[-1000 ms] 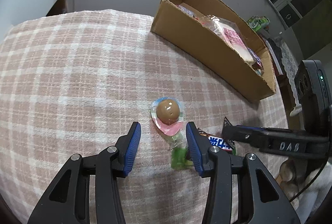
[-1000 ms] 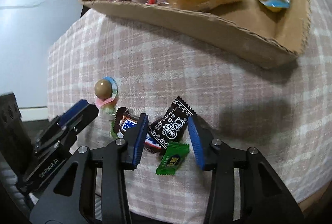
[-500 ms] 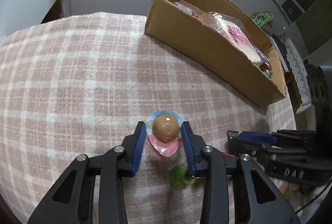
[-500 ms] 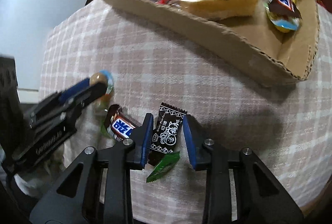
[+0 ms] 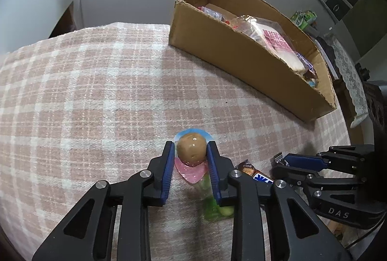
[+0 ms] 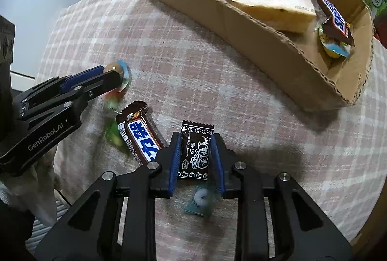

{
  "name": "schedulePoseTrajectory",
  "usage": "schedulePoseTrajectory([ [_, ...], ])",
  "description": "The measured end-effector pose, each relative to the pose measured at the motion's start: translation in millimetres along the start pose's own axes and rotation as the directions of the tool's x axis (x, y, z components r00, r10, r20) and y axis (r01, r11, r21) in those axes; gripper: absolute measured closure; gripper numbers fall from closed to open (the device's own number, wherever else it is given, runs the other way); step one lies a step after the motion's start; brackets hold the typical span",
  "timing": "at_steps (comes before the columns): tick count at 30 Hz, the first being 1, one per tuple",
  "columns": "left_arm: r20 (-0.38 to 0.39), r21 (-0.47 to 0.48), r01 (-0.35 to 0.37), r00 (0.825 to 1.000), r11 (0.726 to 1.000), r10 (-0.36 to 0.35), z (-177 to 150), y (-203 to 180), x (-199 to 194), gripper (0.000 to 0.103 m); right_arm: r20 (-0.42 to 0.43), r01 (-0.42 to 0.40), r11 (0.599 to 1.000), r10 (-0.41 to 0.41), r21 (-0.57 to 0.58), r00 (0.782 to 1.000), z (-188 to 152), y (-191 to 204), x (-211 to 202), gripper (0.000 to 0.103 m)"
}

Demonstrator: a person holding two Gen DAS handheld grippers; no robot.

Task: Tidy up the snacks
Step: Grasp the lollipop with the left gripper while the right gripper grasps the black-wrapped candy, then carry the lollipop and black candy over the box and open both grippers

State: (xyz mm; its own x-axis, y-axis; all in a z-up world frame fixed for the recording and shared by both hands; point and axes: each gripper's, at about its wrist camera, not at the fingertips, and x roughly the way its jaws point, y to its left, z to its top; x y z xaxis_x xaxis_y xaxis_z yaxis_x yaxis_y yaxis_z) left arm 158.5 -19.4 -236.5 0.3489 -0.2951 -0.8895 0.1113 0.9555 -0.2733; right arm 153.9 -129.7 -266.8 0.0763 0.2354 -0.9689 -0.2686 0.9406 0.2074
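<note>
Left wrist view. The left hand-held gripper (image 5: 191, 154) is closing its jaws on the round brown lollipop (image 5: 191, 148); both blue pads touch the ball's sides, with the pink and green wrapper trailing beneath. The lollipop lies on the counter under a pink plaid cloth (image 5: 84, 91), well apart from the cardboard box (image 5: 232, 60) that holds the sorted snacks. A squeeze centred on the ball, not the loose film, should keep it from rolling out.

Right wrist view. The right hand-held gripper (image 6: 196, 149) is closing on the black cream plum candy (image 6: 196, 152), its pads pressing the packet's long edges. A chocolate bar (image 6: 139, 135) lies just beside it and a small teal candy (image 6: 200, 200) below. A straight upward lift probably avoids dragging these neighbours toward the counter edge.
</note>
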Motion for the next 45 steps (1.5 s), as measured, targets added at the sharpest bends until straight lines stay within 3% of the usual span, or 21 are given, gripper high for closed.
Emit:
schedulePoseTrajectory([
  [12, 0.015, -0.017, -0.005, 1.000, 1.000, 0.005, -6.9, 13.7, -12.5, 0.079, 0.063, -0.016, 0.999, 0.014, 0.032, 0.998, -1.1, -46.0, -35.3, 0.077],
  [26, 0.102, -0.010, 0.033, 0.994, 0.999, -0.032, 3.1, 19.8, -57.9, 0.079, 0.169, -0.040, 0.999, 0.035, 0.028, 0.985, -6.0, -50.2, -96.0, 0.077],
  [35, 0.163, 0.036, 0.064, 0.984, 0.997, -0.069, 49.1, -11.3, -67.6, 0.079, 0.264, -0.017, 0.997, -0.002, 0.070, 0.965, 14.6, -81.1, -141.8, 0.077],
  [45, 0.206, 0.086, 0.053, 0.976, 0.995, -0.070, 108.7, -31.1, -61.7, 0.079, 0.314, 0.013, 0.993, -0.050, 0.118, 0.948, 47.0, -111.9, -154.8, 0.077],
])
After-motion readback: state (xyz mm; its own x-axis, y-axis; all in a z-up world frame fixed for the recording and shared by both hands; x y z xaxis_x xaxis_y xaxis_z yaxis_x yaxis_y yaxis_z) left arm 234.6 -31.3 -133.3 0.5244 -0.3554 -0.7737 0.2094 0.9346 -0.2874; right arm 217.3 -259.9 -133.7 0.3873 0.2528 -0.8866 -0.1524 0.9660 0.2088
